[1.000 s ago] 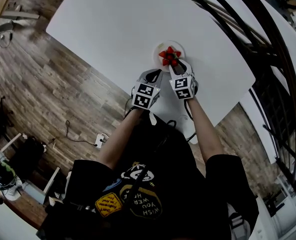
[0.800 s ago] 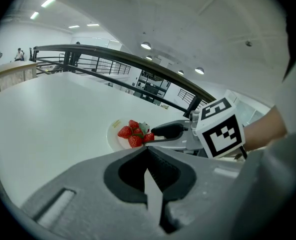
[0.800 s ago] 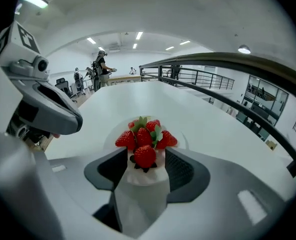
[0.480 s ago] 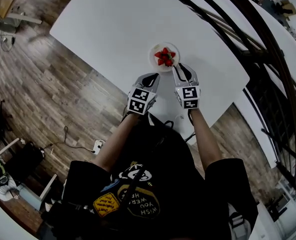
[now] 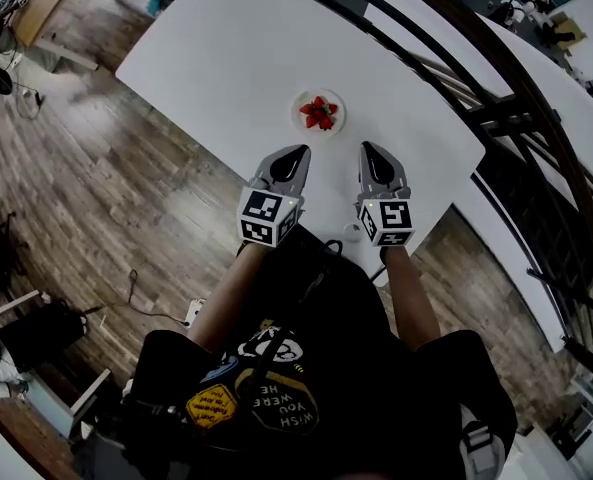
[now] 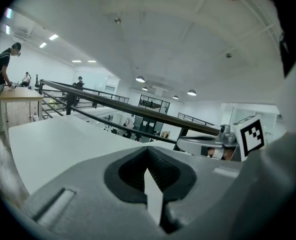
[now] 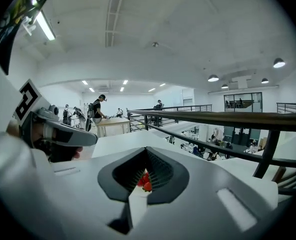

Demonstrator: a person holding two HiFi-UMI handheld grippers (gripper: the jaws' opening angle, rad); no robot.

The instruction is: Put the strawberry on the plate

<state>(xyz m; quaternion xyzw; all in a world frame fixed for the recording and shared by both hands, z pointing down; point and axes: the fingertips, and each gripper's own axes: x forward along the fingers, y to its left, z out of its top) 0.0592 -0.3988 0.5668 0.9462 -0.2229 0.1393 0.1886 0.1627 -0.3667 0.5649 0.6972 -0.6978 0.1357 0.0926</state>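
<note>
The strawberries (image 5: 319,113) lie in a small red heap in the middle of a little white plate (image 5: 300,110). The plate stands on the big white table (image 5: 226,58), towards the edge nearest the person. Nothing is touching the fruit or the plate.

The person stands at that edge in a dark printed T-shirt (image 5: 276,368), both bare forearms stretched forward, one set of tongs in each hand. The left tongs (image 5: 300,150) and the right tongs (image 5: 365,147) are held side by side over the near strip of the table. They are a little apart from each other, and their tips point towards the plate but stop short of it. The plate sits beyond the gap between the two tips.

The left tongs are closed, tips pressed together with nothing between them. The right tongs have just been closing and now meet tip to tip, also empty. In the right gripper view the strawberries show as a red spot through the notch behind the closed tips, lying on the table beyond and not held.

A wooden floor (image 5: 96,198) spreads to the left of the table, and a dark railing (image 5: 536,118) runs past its far side.
</note>
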